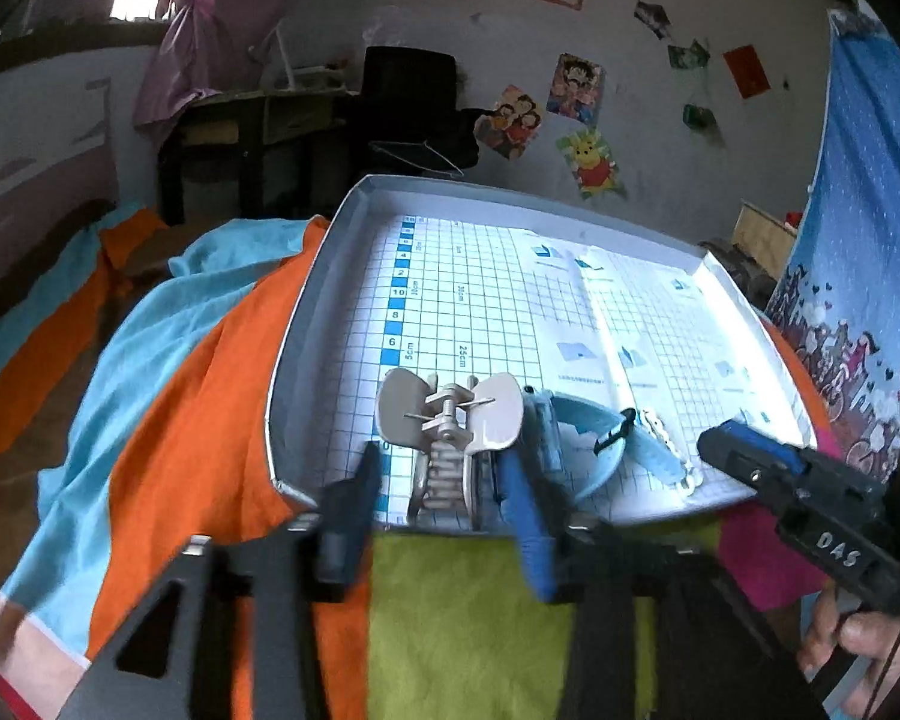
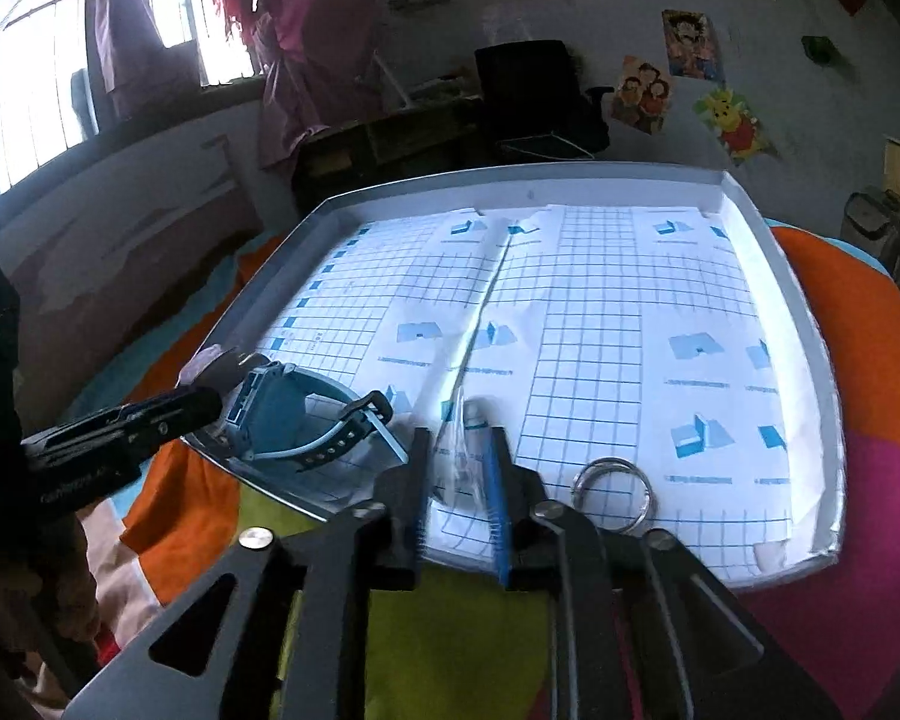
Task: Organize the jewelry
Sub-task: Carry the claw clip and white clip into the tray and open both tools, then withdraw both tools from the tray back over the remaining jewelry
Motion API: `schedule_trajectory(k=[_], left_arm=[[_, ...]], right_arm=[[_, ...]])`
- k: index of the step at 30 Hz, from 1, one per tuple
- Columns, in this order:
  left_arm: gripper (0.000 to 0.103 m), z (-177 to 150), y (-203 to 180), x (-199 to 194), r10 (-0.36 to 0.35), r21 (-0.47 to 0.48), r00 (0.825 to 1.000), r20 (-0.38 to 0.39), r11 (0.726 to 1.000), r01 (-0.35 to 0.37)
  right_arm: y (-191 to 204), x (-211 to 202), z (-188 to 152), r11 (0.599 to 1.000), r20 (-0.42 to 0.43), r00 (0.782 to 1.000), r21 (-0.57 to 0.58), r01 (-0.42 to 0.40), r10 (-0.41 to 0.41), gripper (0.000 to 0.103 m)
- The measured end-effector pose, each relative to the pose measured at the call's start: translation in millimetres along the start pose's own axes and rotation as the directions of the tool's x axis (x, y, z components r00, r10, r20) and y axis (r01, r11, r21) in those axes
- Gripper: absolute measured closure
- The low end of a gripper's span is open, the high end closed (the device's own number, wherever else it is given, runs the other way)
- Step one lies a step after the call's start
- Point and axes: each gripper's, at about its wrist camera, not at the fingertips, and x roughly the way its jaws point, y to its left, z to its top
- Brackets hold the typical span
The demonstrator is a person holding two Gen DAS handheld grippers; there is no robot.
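Note:
A shallow grey tray (image 1: pixel 306 306) lined with blue-grid paper lies on the bed; it also shows in the right wrist view (image 2: pixel 810 324). A beige hair claw clip (image 1: pixel 450 426) lies at the tray's near edge between my left gripper's (image 1: pixel 444 480) parted fingers; contact is unclear. A light-blue watch (image 1: pixel 582 426) lies just right of it, also seen in the right wrist view (image 2: pixel 294 414). My right gripper (image 2: pixel 459 468) has a blurred clear beaded piece (image 2: pixel 465 456) between its fingers. A metal ring (image 2: pixel 612 492) lies right of it.
The tray rests on orange (image 1: pixel 198 420), light-blue, lime-green (image 1: pixel 450 618) and pink cloths. The right gripper's body (image 1: pixel 810 492) reaches in from the right in the left wrist view. A dark desk and chair (image 1: pixel 402 102) stand behind, by a postered wall.

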Motion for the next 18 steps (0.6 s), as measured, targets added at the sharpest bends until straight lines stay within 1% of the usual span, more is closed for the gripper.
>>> schedule_trajectory(k=[1, 2, 4, 6, 7, 8, 9, 10, 11, 12, 13, 14, 15, 16, 18], left_arm=[[0.036, -1, 0, -4, 0.006, -0.004, 1.000, 0.013, 1.000, -0.006], [0.027, -2, 0, -11, 0.013, -0.016, 0.999, 0.038, 1.000, -0.012], [0.026, -4, 2, -20, 0.001, -0.033, 0.998, 0.068, 0.999, 0.002], [0.023, -4, 2, -30, -0.001, -0.039, 0.997, 0.075, 0.999, 0.004], [0.020, -4, 1, -36, 0.000, -0.040, 0.997, 0.083, 0.999, 0.003], [0.013, -4, 0, -42, 0.000, -0.041, 0.996, 0.094, 0.999, 0.003], [0.010, -6, -1, -51, -0.004, -0.043, 0.993, 0.115, 0.999, 0.009], [0.003, -7, -2, -59, -0.012, -0.046, 0.991, 0.137, 0.999, 0.019], [0.000, -10, -2, -73, -0.028, -0.051, 0.984, 0.179, 0.998, 0.038], [0.000, -13, -2, -82, -0.038, -0.052, 0.977, 0.209, 0.997, 0.050], [0.000, -15, -3, -92, -0.052, -0.051, 0.970, 0.238, 0.996, 0.066], [0.000, -18, -3, -105, -0.071, -0.052, 0.962, 0.265, 0.995, 0.088], [0.000, -20, -4, -113, -0.078, -0.055, 0.958, 0.277, 0.994, 0.097], [0.000, -23, -4, -123, -0.080, -0.061, 0.953, 0.294, 0.993, 0.102], [0.000, -27, -6, -140, -0.078, -0.068, 0.945, 0.317, 0.992, 0.105]], right_arm=[[-4, 1, 2, 1.000, 0.004, 1.000, 0.003, 0.005, -0.005, 0.069], [-5, -2, 2, 1.000, 0.012, 1.000, 0.005, 0.011, -0.011, 0.067], [-7, -11, 2, 1.000, 0.029, 0.999, 0.007, 0.019, -0.020, 0.067], [-7, -26, 1, 0.999, 0.062, 0.997, 0.000, 0.034, -0.034, 0.067], [-8, -34, 0, 0.999, 0.080, 0.996, 0.001, 0.036, -0.036, 0.063], [-6, -45, -1, 0.999, 0.102, 0.994, 0.000, 0.038, -0.038, 0.058], [-5, -54, -2, 0.999, 0.122, 0.992, -0.003, 0.043, -0.042, 0.047], [-3, -64, -4, 0.999, 0.147, 0.988, -0.007, 0.048, -0.046, 0.040], [-1, -76, -6, 0.999, 0.174, 0.984, -0.011, 0.048, -0.045, 0.037], [0, -85, -8, 0.999, 0.191, 0.981, -0.016, 0.041, -0.037, 0.034], [1, -95, -10, 0.999, 0.207, 0.978, -0.019, 0.034, -0.029, 0.027], [2, -107, -13, 0.999, 0.227, 0.974, -0.023, 0.028, -0.022, 0.023], [3, -113, -13, 0.999, 0.239, 0.971, -0.024, 0.024, -0.018, 0.015], [4, -124, -17, 0.999, 0.259, 0.966, -0.027, 0.020, -0.012, 0.008], [7, -145, -23, 0.999, 0.294, 0.956, -0.032, 0.019, -0.009, 0.005]])
